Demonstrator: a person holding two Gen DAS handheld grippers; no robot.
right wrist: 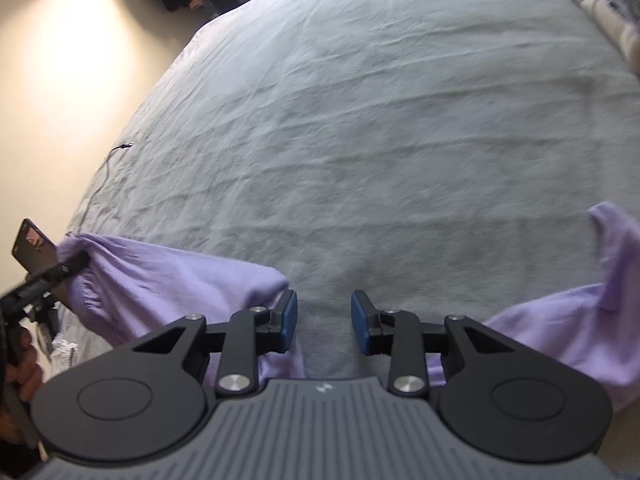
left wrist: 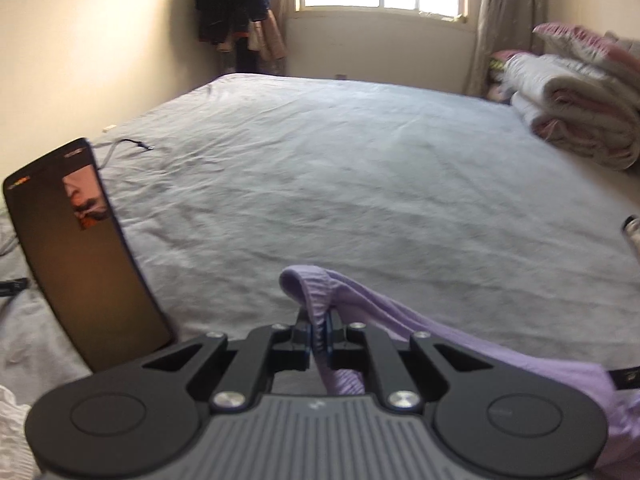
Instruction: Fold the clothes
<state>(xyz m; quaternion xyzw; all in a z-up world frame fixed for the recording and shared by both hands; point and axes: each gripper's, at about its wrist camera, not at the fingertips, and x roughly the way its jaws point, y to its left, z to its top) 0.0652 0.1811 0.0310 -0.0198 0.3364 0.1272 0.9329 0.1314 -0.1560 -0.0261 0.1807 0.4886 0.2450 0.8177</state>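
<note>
Over a grey-sheeted bed (right wrist: 380,120), the left gripper (left wrist: 318,334) is pinching the ribbed hem of a lilac garment (left wrist: 440,332), its jaws pressed together on the cloth, which is trailing off to that gripper's right and below it. Just behind and to either side of the right gripper (right wrist: 324,318), whose blue pads (right wrist: 289,316) are standing apart with only bedsheet between them, the same garment is sagging in two lobes, apparently lifted by one edge so it can be spread flat for folding. Left of the left gripper, a phone (left wrist: 76,248) is propped upright; far to its right, folded bedding (left wrist: 580,92) is piled. Most of the garment is lying beneath both gripper bodies, so its type and remaining edges are hard to make out through motion blur.
</note>
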